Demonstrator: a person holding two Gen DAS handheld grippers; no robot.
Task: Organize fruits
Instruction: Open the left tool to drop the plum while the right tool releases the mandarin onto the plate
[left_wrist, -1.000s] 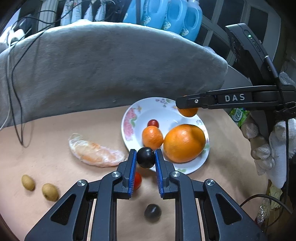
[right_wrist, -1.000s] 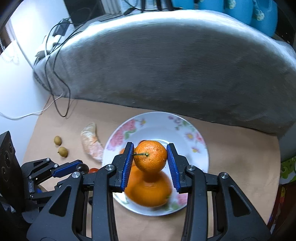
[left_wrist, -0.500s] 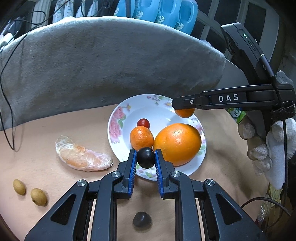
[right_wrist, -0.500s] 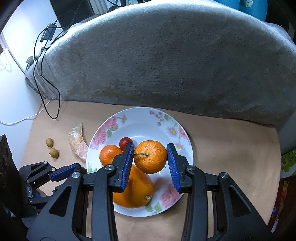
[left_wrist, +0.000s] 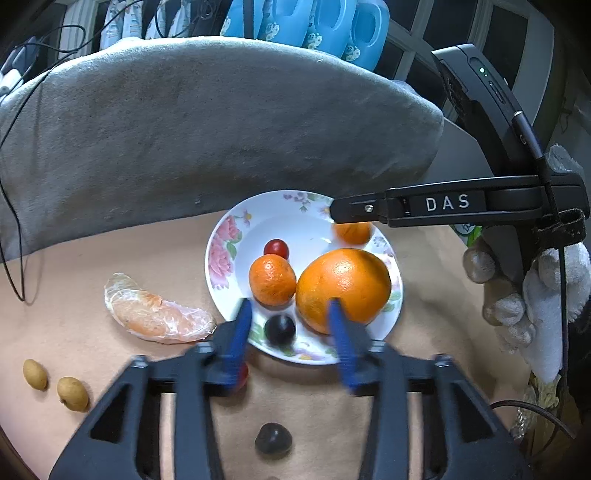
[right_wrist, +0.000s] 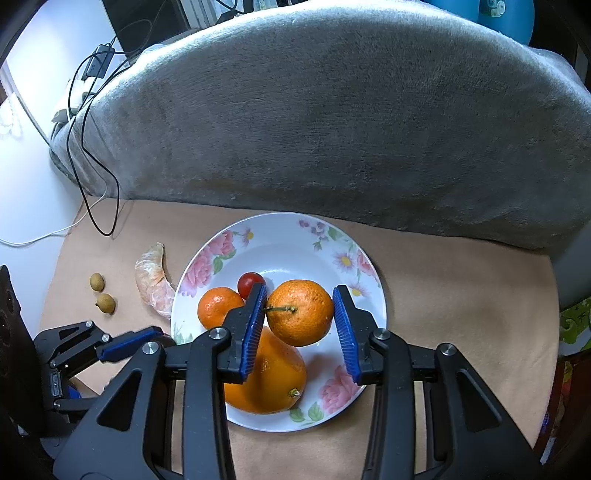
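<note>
Two grippers work over the white floral plate (right_wrist: 354, 258). Left gripper (left_wrist: 290, 325): jaws have just been opening, now spread w/ pads clear; small dark round fruit (left_wrist: 279, 329) lies btwn them on plate rim. Right gripper (right_wrist: 299, 321): jaws have just been opening, spread; stemmed orange mandarin (right_wrist: 300, 312) sits btwn pads, touching left pad, gap at right pad. Large orange (right_wrist: 269, 376) lies below it.

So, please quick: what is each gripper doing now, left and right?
Left gripper: jaws just opened, pads clear of the dark plum now on the plate.
Right gripper: jaws just opened; the stemmed mandarin sits between them, far pad clear.
</note>
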